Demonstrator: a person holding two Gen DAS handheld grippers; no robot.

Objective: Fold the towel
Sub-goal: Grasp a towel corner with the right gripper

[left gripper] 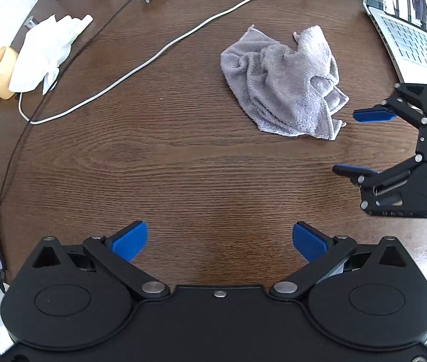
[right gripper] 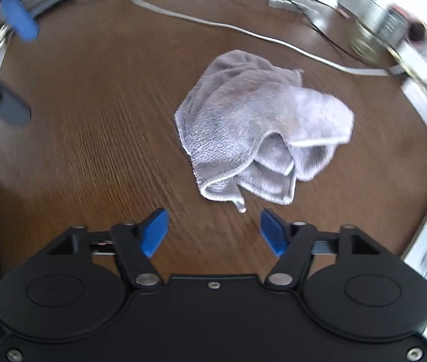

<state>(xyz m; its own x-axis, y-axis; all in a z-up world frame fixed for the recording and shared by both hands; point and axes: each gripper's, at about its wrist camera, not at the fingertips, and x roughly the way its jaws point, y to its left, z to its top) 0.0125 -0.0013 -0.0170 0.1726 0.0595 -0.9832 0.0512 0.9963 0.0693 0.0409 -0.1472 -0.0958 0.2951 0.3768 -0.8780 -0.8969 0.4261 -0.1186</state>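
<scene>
Dark wood-grain bench (left gripper: 183, 157), bright daylight at its edges, open laptop (left gripper: 412, 30) at the far corner, cables trailing across

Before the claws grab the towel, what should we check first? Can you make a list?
1. Towel free to grab: ok. It lies crumpled on the bare table, nothing on top.
2. A corner to pinch: ok. One hemmed corner sticks out toward the right claw.
3. Right claw open and empty: ok. Nothing is between its pads, and it is not yet touching the towel.
4. Left claw open and empty: ok. It hangs over bare table, away from the towel.
5. Cable out of the way: ok. It lies apart from the towel.
6. Room to spread the towel flat: cannot tell. The laptop is close by.
</scene>
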